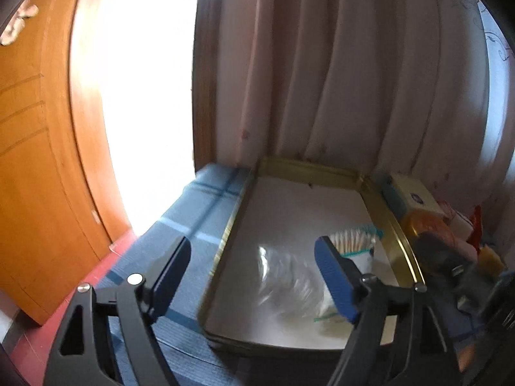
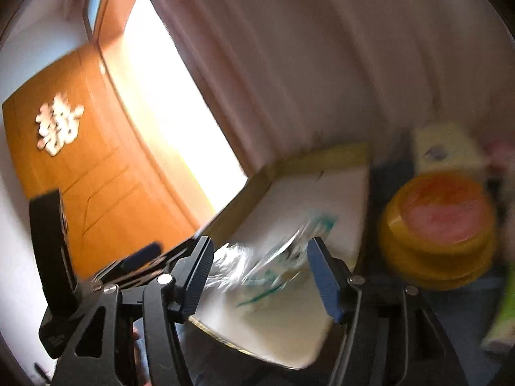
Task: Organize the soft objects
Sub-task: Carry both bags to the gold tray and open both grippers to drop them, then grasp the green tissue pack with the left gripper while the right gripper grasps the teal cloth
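A gold-rimmed tray [image 1: 325, 169] with a white floor sits on a blue checked cloth [image 1: 193, 212]. In it lies a clear plastic bag of cotton swabs [image 1: 351, 239] with teal trim, blurred. My left gripper [image 1: 254, 267] is open and empty, hovering over the tray's left rim. My right gripper [image 2: 260, 273] is open above the tray [image 2: 322, 157], with the bag [image 2: 273, 251] lying below and between its fingers, not touching that I can tell. The left gripper shows at the left of the right wrist view [image 2: 141, 257].
A yellow round container with an orange lid [image 2: 441, 222] stands right of the tray, also in the left wrist view [image 1: 425, 225]. A pale box [image 1: 415, 196] lies behind it. Pink curtains [image 1: 354, 64] hang behind. An orange wooden door [image 1: 32, 160] and a bright doorway are at left.
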